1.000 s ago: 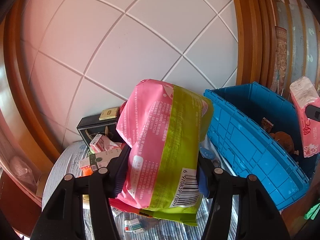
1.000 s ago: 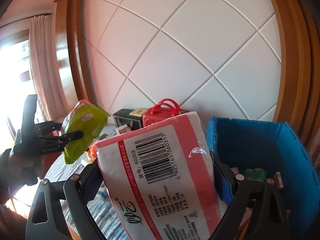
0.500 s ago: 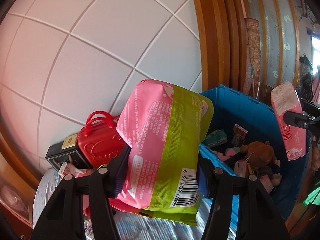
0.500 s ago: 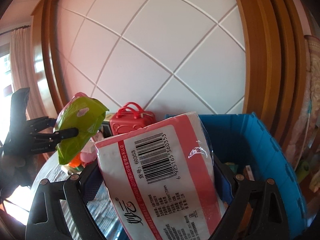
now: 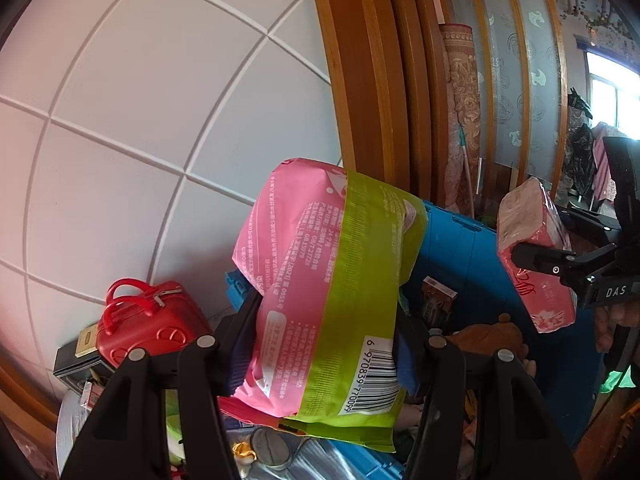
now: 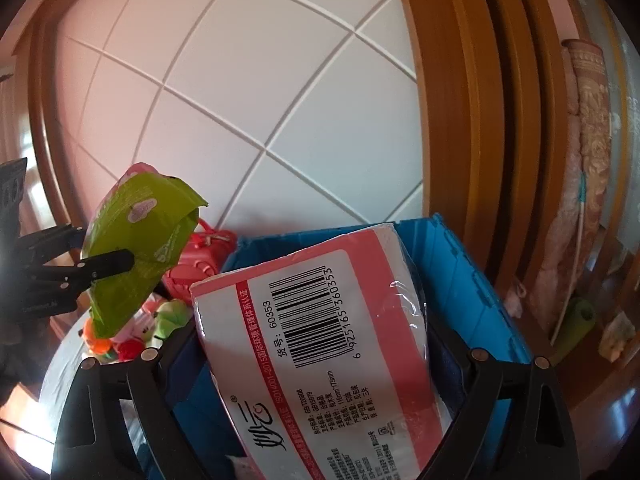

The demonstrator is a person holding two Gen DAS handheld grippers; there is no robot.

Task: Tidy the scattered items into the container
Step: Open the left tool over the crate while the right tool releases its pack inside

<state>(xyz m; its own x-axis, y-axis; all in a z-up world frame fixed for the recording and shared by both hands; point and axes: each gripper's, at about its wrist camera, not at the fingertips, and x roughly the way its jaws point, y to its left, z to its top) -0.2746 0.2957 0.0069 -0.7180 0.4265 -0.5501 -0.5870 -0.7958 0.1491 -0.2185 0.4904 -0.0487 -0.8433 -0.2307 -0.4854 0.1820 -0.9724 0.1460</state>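
Left wrist view showed the left gripper (image 5: pixel 324 344) clamping a pink-green packet (image 5: pixel 328 292) above the blue crate (image 5: pixel 472 248); the right gripper (image 6: pixel 316 364) squeezed a tissue pack (image 6: pixel 320 344) over it.

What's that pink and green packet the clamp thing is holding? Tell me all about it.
The pink and green packet is a soft, glossy plastic pouch with small white print and a barcode near its lower end. It stands roughly upright, pinched on both sides by the left gripper, held in the air in front of the blue crate.
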